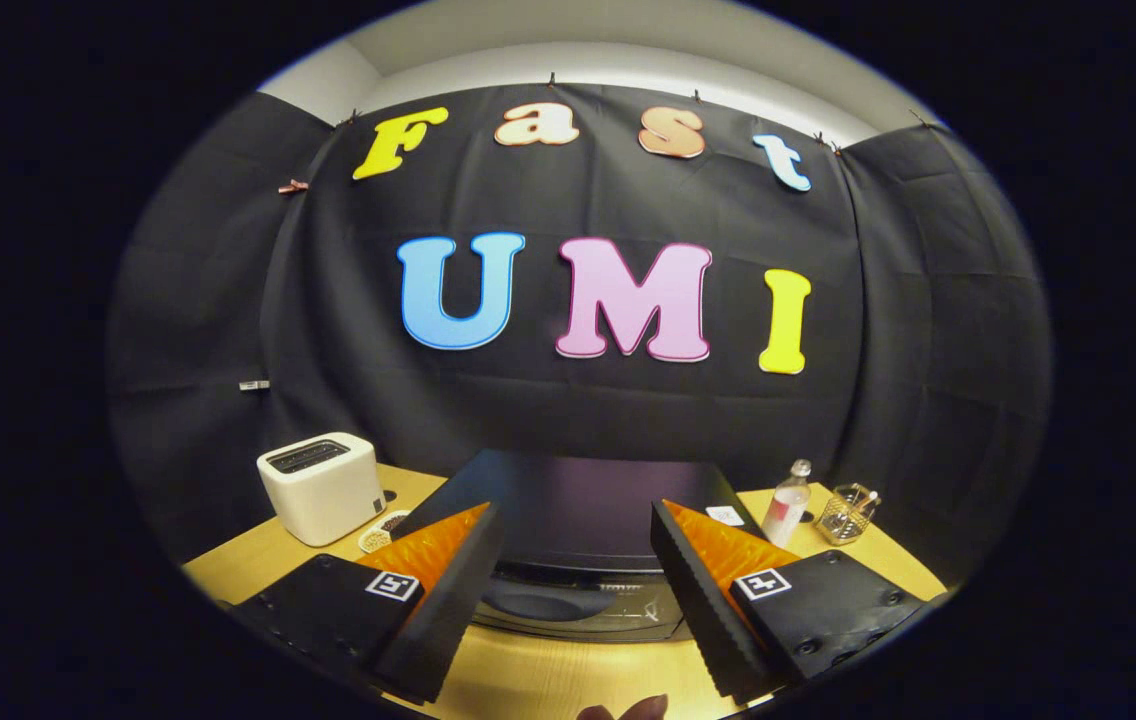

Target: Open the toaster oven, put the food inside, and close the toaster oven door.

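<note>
A black toaster oven (573,515) stands on the wooden table (538,680) just ahead of my fingers, seen from above and in front. Its door (578,605) faces me, tilted a little, and I cannot tell whether it is fully closed. My gripper (576,575) is open, with the two fingers spread wide on either side of the oven's front and nothing between them but the door. A small white dish of food (383,530) lies left of the oven, beside the left finger (453,580).
A white pop-up toaster (321,485) stands at the back left of the table. To the right of the oven are a clear bottle (788,503) and a wire holder (846,513). Part of a hand (623,710) shows below the fingers.
</note>
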Motion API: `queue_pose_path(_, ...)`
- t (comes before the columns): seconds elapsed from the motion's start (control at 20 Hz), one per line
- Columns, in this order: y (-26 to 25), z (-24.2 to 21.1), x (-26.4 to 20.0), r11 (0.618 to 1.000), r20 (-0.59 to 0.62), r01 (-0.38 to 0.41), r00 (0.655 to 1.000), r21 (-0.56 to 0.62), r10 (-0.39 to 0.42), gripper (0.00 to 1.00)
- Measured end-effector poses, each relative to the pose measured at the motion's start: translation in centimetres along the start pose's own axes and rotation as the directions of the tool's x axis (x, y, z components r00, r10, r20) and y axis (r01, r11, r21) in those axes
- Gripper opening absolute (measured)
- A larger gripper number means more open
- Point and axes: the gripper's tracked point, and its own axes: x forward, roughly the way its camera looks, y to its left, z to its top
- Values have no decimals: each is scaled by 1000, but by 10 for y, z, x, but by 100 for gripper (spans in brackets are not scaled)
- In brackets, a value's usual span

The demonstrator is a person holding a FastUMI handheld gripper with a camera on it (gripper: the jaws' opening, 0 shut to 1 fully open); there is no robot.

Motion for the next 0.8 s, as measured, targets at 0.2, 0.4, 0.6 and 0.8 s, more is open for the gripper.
queue_pose_path(0.2, 9, -39, 23, 1000, -93, 16, 996, -4, -17, 98)
queue_pose_path(0.4, 10, -67, 34, 997, -182, 49, 983, 58, -38, 98)
queue_pose_path(0.6, 10, -63, 36, 995, -177, 86, 981, 46, -76, 98)
queue_pose_path(0.8, 9, -67, 29, 994, -200, 90, 977, 64, -76, 98)
